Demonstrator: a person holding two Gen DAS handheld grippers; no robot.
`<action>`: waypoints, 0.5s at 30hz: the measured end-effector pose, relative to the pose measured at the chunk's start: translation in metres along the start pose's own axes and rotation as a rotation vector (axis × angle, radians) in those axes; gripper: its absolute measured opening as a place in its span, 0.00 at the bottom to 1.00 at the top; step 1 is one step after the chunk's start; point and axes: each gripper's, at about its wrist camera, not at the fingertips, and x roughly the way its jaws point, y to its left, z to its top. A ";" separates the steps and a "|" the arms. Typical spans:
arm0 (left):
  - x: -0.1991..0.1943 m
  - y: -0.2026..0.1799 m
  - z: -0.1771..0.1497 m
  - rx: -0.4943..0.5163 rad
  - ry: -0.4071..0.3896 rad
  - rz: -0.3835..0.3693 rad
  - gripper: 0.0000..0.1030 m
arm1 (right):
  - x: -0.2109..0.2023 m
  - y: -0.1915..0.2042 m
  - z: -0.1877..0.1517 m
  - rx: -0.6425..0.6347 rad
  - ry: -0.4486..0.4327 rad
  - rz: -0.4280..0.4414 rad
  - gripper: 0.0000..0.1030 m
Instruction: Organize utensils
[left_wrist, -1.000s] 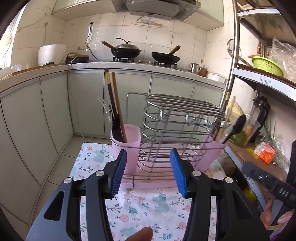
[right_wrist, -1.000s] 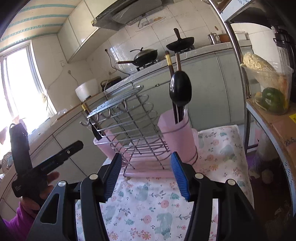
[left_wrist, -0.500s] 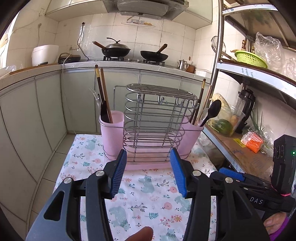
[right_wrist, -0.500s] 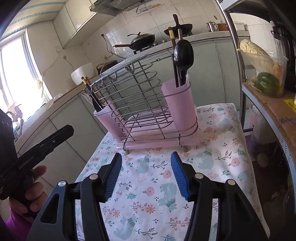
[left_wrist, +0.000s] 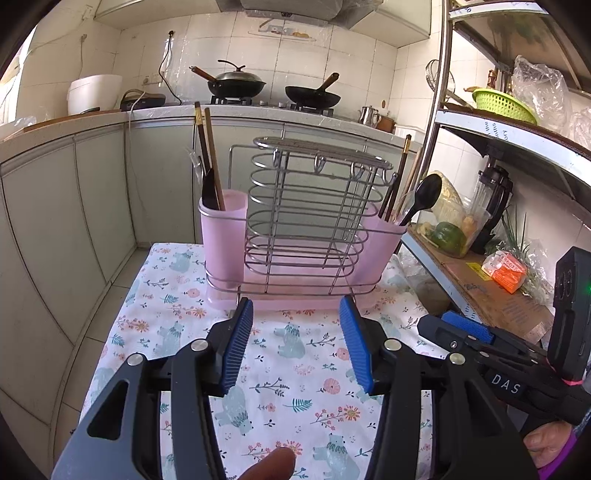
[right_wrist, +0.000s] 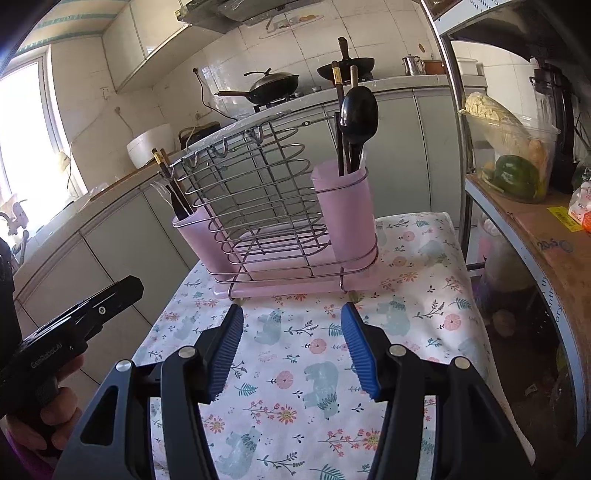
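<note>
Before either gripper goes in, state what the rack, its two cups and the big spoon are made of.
Rack: bare metal wire, shiny, likely steel. Cups: translucent matte pink plastic; contents show through faintly. Spoon: glossy black, probably plastic.

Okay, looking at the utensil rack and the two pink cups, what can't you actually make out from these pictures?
- Lower ends of the chopsticks and black spoon: both views, hidden inside the pink cups.
- Clear utensil in the left cup: too faint to identify.
- Contents of the wire rack: none visible, though the floor shows only through the wires.
</note>
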 end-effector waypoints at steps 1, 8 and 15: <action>0.001 0.000 -0.001 -0.002 0.004 0.007 0.48 | 0.000 0.002 -0.001 -0.008 -0.004 -0.012 0.53; 0.003 0.001 -0.010 -0.005 0.012 0.050 0.48 | 0.002 0.012 -0.005 -0.066 -0.033 -0.069 0.53; 0.004 0.000 -0.014 0.007 0.016 0.076 0.48 | -0.003 0.015 -0.004 -0.080 -0.072 -0.090 0.53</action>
